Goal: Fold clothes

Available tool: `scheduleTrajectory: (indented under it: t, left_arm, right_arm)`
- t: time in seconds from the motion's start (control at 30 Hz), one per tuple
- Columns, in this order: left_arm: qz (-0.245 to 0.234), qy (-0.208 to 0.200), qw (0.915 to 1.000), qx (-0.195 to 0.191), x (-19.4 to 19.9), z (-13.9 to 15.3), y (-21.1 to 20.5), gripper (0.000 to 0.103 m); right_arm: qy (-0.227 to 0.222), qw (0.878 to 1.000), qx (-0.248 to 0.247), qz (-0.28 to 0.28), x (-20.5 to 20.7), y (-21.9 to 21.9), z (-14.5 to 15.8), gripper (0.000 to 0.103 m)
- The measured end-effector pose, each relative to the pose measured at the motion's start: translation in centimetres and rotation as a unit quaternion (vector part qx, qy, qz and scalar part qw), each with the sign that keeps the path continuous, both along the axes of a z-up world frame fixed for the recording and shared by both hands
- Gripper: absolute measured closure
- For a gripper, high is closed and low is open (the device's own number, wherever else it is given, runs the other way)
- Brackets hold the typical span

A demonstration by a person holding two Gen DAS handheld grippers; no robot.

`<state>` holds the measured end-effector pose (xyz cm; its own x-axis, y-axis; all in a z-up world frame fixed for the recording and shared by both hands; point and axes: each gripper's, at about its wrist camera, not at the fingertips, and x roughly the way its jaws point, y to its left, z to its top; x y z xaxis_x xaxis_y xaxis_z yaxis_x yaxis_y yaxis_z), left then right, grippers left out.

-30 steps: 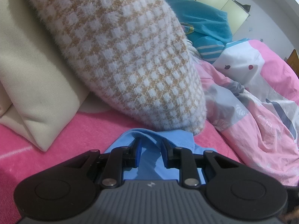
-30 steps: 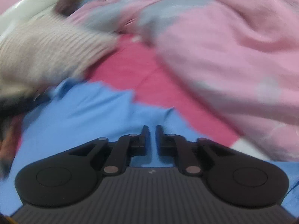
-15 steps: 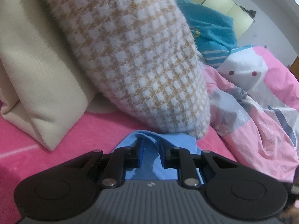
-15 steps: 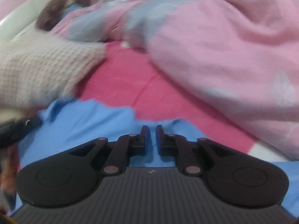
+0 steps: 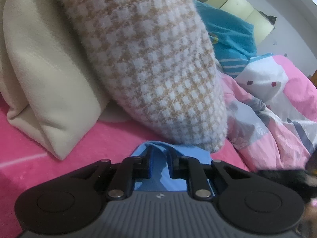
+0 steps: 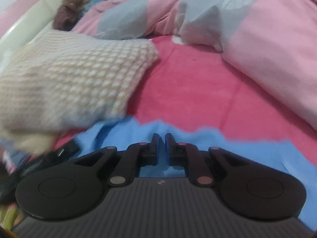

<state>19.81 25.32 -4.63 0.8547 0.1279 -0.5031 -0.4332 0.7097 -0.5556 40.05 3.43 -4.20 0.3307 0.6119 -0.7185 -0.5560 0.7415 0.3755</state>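
Both grippers [image 5: 160, 155] [image 6: 161, 138] on blue garment [image 6: 257, 154]

A: How's the light?

B: Soft and even, indoor, no glare. A faint shadow lies under the checked sweater [image 5: 150, 63] on the pink sheet [image 5: 111, 134].

A: Sharpness?

B: The left view is fairly crisp near the sweater. The right view is smeared: the sweater [image 6: 65, 83] streaks sideways, worst at its left end.

A: Distortion?

B: Fisheye bending; black corners beyond the sweater.
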Motion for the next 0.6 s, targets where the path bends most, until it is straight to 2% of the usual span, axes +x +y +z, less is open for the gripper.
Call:
scheduleTrajectory:
  t: [0.03, 0.13, 0.2, 0.27, 0.37, 0.47, 0.53, 0.6]
  left_arm:
    - [0.000, -0.002, 1.0000, -0.002, -0.1, 0.0, 0.1, 0.087]
    - [0.000, -0.006, 1.0000, -0.008, -0.1, -0.2, 0.3, 0.087]
    - [0.000, -0.007, 0.9999, -0.011, -0.2, -0.2, 0.3, 0.087]
    - [0.000, -0.008, 0.9999, -0.013, -0.1, -0.2, 0.4, 0.087]
    - [0.012, -0.013, 0.9998, -0.012, -0.5, 0.2, 0.5, 0.087]
    - [0.039, -0.032, 0.9987, 0.003, -1.4, 1.3, 0.5, 0.063]
    - [0.055, -0.037, 0.9975, 0.023, -2.0, 2.2, 0.3, 0.061]
    - [0.061, -0.040, 0.9957, 0.056, -2.5, 3.3, -0.5, 0.056]
  right_arm:
    - [-0.004, 1.000, -0.004, -0.009, 0.8, 0.8, -0.3, 0.101]
    - [-0.041, 0.993, -0.002, -0.107, 3.2, -0.4, 1.2, 0.097]
    - [-0.048, 0.985, 0.013, -0.164, 3.8, -3.2, 2.7, 0.095]
    - [-0.038, 0.981, 0.040, -0.187, 2.9, -6.6, 4.2, 0.095]
    - [-0.039, 0.975, 0.063, -0.211, -0.5, -13.1, 7.2, 0.094]
    - [-0.041, 0.967, 0.091, -0.233, -5.3, -19.4, 10.0, 0.093]
    - [-0.051, 0.961, 0.114, -0.248, -9.7, -24.6, 11.8, 0.088]
    - [-0.072, 0.953, 0.118, -0.271, -14.5, -29.2, 13.5, 0.083]
